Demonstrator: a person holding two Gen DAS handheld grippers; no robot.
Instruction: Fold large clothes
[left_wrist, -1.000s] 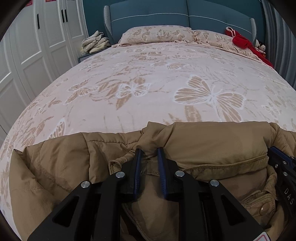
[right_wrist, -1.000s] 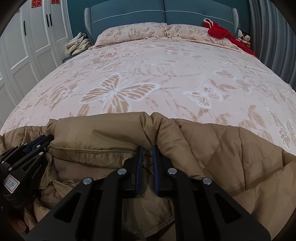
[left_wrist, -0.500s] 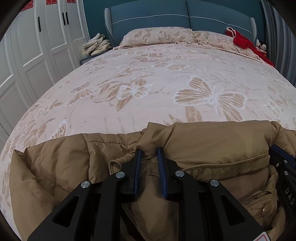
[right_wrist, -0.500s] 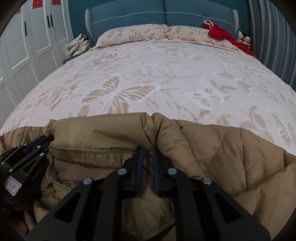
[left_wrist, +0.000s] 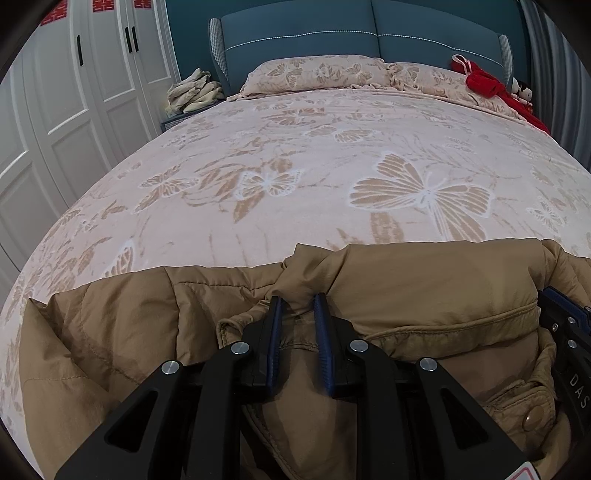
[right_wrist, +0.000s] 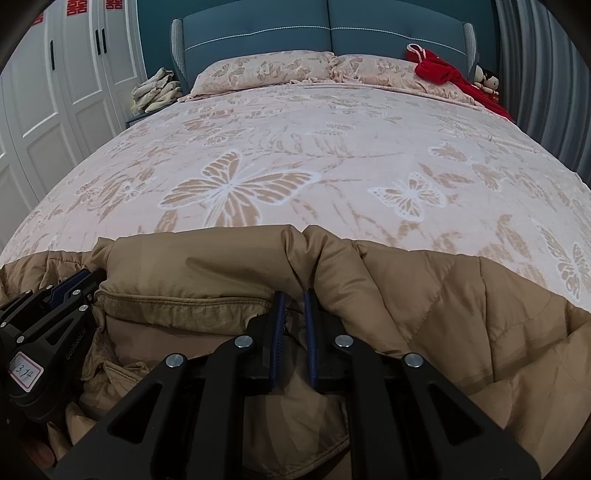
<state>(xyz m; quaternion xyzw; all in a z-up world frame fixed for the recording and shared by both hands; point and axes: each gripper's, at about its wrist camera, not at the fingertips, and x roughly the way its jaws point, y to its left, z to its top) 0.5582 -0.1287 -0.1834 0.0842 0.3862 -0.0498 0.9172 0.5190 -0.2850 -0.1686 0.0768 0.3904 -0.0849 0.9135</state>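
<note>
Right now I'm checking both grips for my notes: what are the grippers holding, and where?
Both hold the tan jacket: left gripper and right gripper each pinch a fold at its upper edge.

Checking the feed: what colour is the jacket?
Tan jacket; the right wrist view shows it best.
</note>
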